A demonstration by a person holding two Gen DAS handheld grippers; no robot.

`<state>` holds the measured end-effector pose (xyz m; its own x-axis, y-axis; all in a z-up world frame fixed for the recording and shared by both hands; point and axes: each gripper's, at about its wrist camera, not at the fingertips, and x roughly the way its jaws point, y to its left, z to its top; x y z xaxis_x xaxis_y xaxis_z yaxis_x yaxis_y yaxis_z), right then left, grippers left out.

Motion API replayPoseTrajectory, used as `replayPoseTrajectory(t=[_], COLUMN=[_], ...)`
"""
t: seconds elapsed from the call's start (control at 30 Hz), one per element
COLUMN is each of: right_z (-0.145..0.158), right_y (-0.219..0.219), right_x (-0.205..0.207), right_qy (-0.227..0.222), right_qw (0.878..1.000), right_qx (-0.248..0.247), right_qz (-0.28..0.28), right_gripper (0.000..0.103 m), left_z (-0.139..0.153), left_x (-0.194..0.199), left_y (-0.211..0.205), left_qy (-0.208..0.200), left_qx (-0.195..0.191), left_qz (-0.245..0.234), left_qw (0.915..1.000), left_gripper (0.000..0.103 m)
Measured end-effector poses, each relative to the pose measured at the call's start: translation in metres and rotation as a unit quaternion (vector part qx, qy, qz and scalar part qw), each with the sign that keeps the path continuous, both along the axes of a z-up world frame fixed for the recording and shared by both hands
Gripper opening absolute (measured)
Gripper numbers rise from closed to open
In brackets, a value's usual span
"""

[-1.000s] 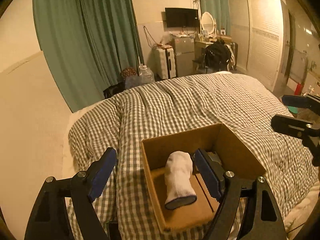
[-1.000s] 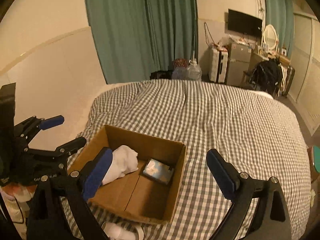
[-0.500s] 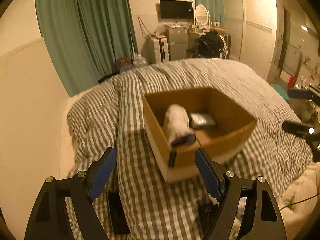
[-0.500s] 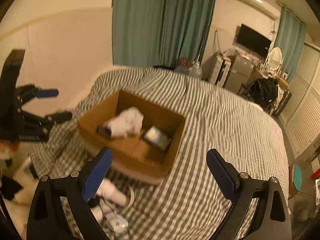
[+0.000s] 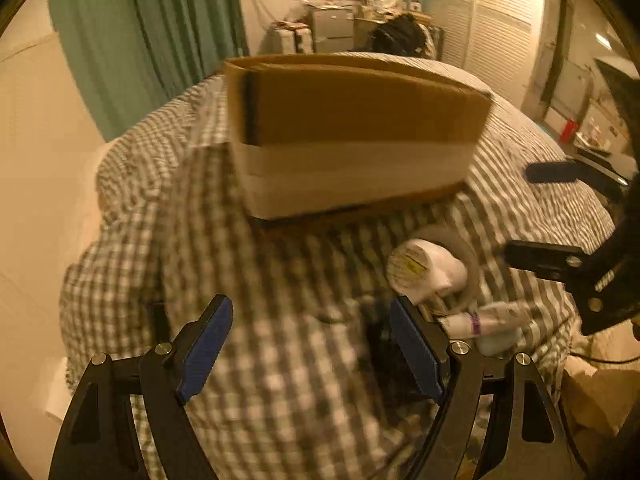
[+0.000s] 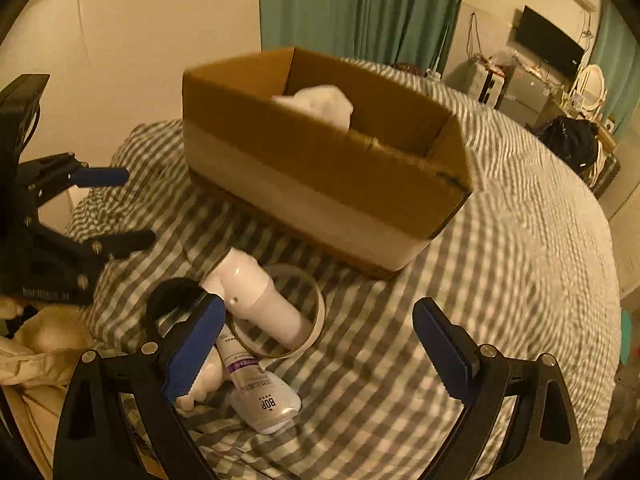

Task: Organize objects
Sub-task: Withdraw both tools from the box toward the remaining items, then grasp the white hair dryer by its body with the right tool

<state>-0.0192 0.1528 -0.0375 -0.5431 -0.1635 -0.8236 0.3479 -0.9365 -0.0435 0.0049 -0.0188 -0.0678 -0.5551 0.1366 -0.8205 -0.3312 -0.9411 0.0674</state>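
Observation:
A brown cardboard box (image 5: 352,136) stands on the checked bedcover; it also shows in the right wrist view (image 6: 320,172) with a white sock (image 6: 320,102) inside. In front of it lie a white cylindrical bottle (image 6: 256,292) resting in a tape ring (image 6: 316,320), and a white BOP bottle (image 6: 260,396). The white bottle (image 5: 424,276) also shows in the left wrist view. My left gripper (image 5: 312,352) is open and empty, low over the cover. My right gripper (image 6: 320,352) is open and empty, just above the bottles.
The bed's checked cover (image 6: 500,280) stretches to the right. A beige wall (image 5: 32,160) is on the left, green curtains (image 6: 360,4) behind. A cream blanket (image 6: 36,352) lies off the bed's near edge. Furniture and a TV (image 6: 548,40) stand at the far end.
Both grippers have pulled back and dropped low in front of the box. The box now shows from the side, and the bottles and tape ring have come into view.

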Motion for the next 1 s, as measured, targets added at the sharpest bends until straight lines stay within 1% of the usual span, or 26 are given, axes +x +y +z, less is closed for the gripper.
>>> replayPoseTrajectory(t=[0.03,0.13,0.2,0.3,0.37,0.4,0.43,0.47,0.5,0.53,0.6,0.67,0.73,1.0], right_z=[-0.004,-0.014,-0.017,-0.019,-0.020,-0.021,-0.021,-0.022,-0.023,-0.023,-0.024,-0.025,-0.025,-0.034], right_y=[0.000,0.005,0.008,0.010,0.009,0.008,0.007,0.006,0.004,0.002,-0.002,-0.009,-0.014,-0.038], right_x=[-0.001,-0.002,-0.003,-0.003,-0.002,-0.002,-0.002,-0.002,-0.003,-0.003,-0.003,-0.002,-0.001,-0.005], right_qy=[-0.003,-0.011,-0.015,-0.019,-0.017,-0.017,-0.017,-0.018,-0.019,-0.019,-0.017,-0.014,-0.012,-0.020], right_qw=[1.000,1.000,1.000,1.000,1.000,1.000,1.000,1.000,1.000,1.000,1.000,1.000,1.000,0.999], right_qx=[0.001,-0.007,-0.009,-0.008,-0.003,-0.002,-0.002,-0.003,-0.004,-0.004,-0.001,0.002,0.003,0.002], right_qz=[-0.001,-0.008,-0.011,-0.011,-0.011,-0.011,-0.010,-0.009,-0.006,-0.004,0.001,0.008,0.016,0.050], right_gripper=[0.095,0.095,0.095,0.095,0.095,0.095,0.095,0.095,0.095,0.095,0.095,0.095,0.095,0.095], left_z=[-0.003,-0.020,-0.034,-0.049,-0.055,-0.056,-0.057,-0.056,-0.056,-0.054,-0.048,-0.039,-0.028,-0.001], left_x=[0.003,0.006,0.005,0.003,0.004,0.005,0.006,0.007,0.008,0.009,0.011,0.013,0.016,0.009], left_y=[0.004,0.021,0.027,0.030,0.034,0.035,0.036,0.036,0.038,0.038,0.034,0.029,0.024,0.001], left_qy=[-0.001,-0.016,-0.028,-0.045,-0.047,-0.045,-0.044,-0.045,-0.046,-0.046,-0.041,-0.037,-0.023,0.005], left_qx=[0.001,-0.014,-0.023,-0.022,-0.028,-0.030,-0.027,-0.021,-0.019,-0.023,-0.020,-0.011,-0.005,0.010], left_qz=[-0.007,-0.031,-0.032,-0.036,-0.044,-0.047,-0.052,-0.058,-0.062,-0.061,-0.055,-0.054,-0.050,-0.015], left_qw=[1.0000,0.9993,0.9988,0.9981,0.9975,0.9974,0.9974,0.9971,0.9968,0.9969,0.9974,0.9978,0.9985,0.9998], left_gripper=[0.083,0.083,0.083,0.083,0.079,0.069,0.056,0.048,0.030,0.018,0.013,0.012,0.011,0.010])
